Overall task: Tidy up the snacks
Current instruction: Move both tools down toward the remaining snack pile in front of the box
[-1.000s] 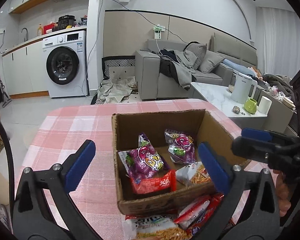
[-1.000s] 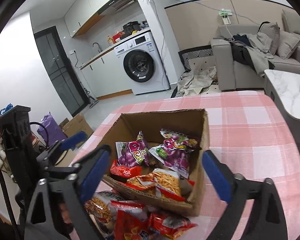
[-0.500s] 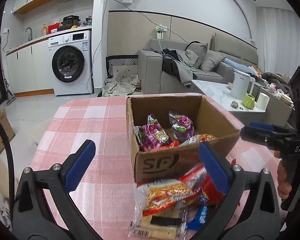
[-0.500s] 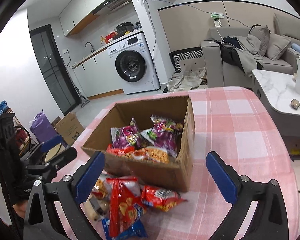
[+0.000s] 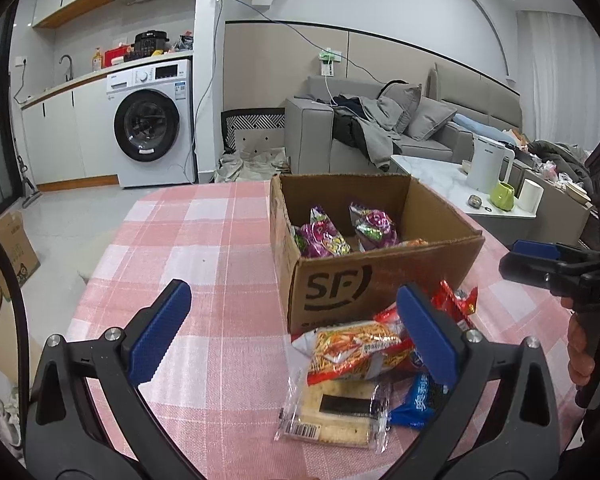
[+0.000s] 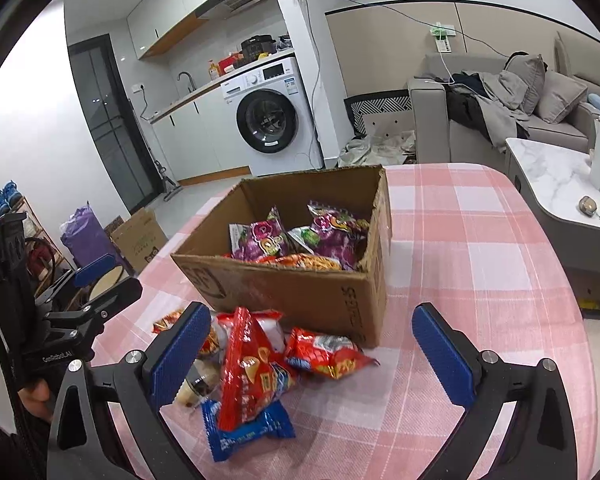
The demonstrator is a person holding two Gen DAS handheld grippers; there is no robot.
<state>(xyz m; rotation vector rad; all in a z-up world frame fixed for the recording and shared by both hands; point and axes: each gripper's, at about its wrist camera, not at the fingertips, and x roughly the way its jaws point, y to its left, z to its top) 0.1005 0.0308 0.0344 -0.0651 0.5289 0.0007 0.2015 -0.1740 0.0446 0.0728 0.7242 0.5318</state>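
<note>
A brown cardboard box (image 5: 380,284) (image 6: 300,292) stands on the pink checked table and holds purple snack bags (image 5: 324,236) (image 6: 260,238) and orange-red packs. A loose pile lies in front of it: an orange noodle pack (image 5: 356,346), a clear cracker pack (image 5: 336,412), a blue pack (image 6: 244,432), a tall red bag (image 6: 248,372) and a small red pack (image 6: 324,350). My left gripper (image 5: 292,332) is open and empty above the table, just short of the pile. My right gripper (image 6: 312,350) is open and empty, low over the pile.
The pink checked table (image 5: 204,248) (image 6: 480,280) extends left and right of the box. A marble side table with a white kettle (image 5: 488,164) stands to the right. A washing machine (image 5: 148,124) and a grey sofa (image 5: 380,132) are behind.
Both grippers have pulled back and dropped lower from over the box. The pile in front of the box has come into fuller view. Both stay open.
</note>
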